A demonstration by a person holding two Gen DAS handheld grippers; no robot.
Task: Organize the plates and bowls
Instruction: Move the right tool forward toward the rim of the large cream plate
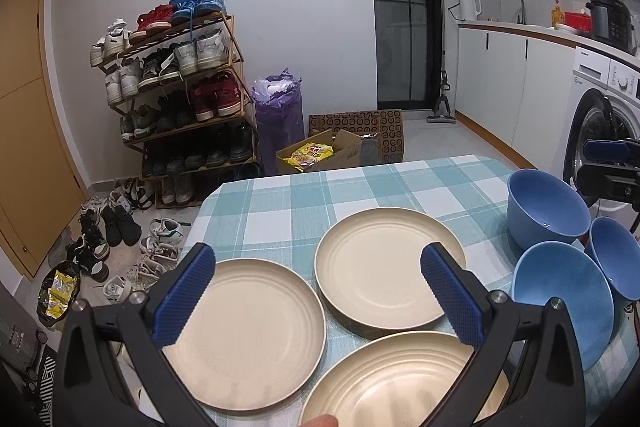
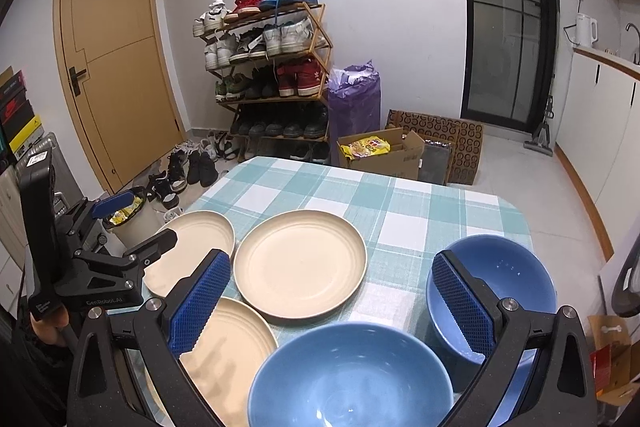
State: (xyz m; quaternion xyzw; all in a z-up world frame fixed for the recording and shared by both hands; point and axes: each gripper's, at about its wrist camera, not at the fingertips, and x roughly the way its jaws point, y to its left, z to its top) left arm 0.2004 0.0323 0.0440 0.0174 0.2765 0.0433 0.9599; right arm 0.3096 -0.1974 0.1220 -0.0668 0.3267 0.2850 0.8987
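Note:
Three cream plates lie flat on the checked tablecloth (image 1: 280, 203): one at the left (image 1: 248, 331), one further back (image 1: 388, 267), one nearest me (image 1: 400, 383). Three blue bowls stand to their right: a far one (image 1: 548, 211), a near one (image 1: 560, 303), and one at the edge (image 1: 616, 255). My left gripper (image 1: 318, 267) hovers open above the plates, holding nothing. In the right wrist view, my right gripper (image 2: 331, 263) is open over the near bowl (image 2: 348, 375), with another bowl (image 2: 500, 287) behind its right finger. The middle plate (image 2: 300, 263) lies ahead.
A shoe rack (image 2: 272, 75), loose shoes (image 1: 116, 227), a purple bag (image 2: 354, 99) and cardboard boxes (image 2: 400, 151) stand beyond the table's far edge. A bin (image 2: 132, 223) sits by the table's left side. A washing machine (image 1: 600, 115) and counter are at the right.

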